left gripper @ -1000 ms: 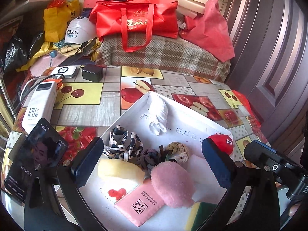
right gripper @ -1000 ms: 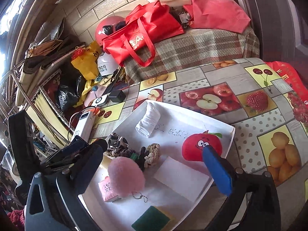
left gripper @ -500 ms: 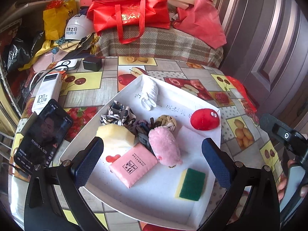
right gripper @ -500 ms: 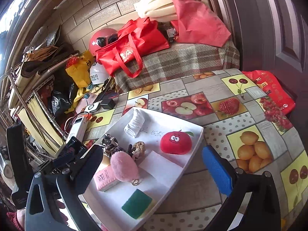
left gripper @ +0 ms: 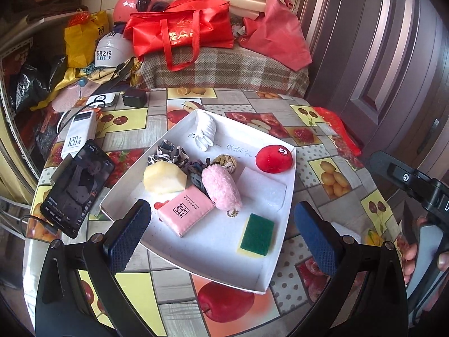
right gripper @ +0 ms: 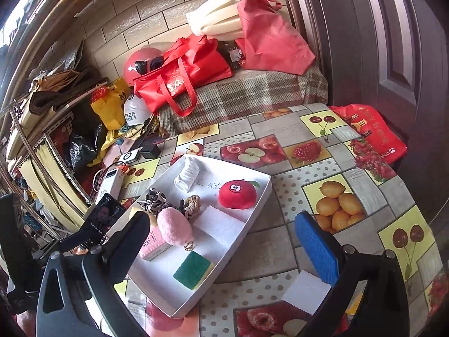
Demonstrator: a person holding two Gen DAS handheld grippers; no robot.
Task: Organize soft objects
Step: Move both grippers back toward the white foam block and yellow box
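A white tray (left gripper: 283,241) (right gripper: 252,213) on the fruit-print table holds soft items: a red apple plush (left gripper: 273,158) (right gripper: 237,194), a pink fluffy pouch (left gripper: 221,188) (right gripper: 174,226), a green-and-yellow sponge (left gripper: 256,234) (right gripper: 193,269), a pink packet (left gripper: 185,210), a cream foam block (left gripper: 164,179), a white foam pad (left gripper: 262,188), a rolled white sock (left gripper: 206,130) and hair ties (left gripper: 171,154). My left gripper (left gripper: 221,238) hovers open over the tray's near edge. My right gripper (right gripper: 224,244) hovers open over the tray's right side. Both are empty.
A phone (left gripper: 77,188) and a white power bank (left gripper: 80,136) lie left of the tray. A white foam piece (right gripper: 306,290) sits on the table near the right gripper. Red bags (left gripper: 182,32), helmets and clutter stand behind the table. A dark door (left gripper: 393,56) is to the right.
Both grippers have pulled back and up from the tray, so the whole tray and the green sponge show now. Nothing was taken hold of.
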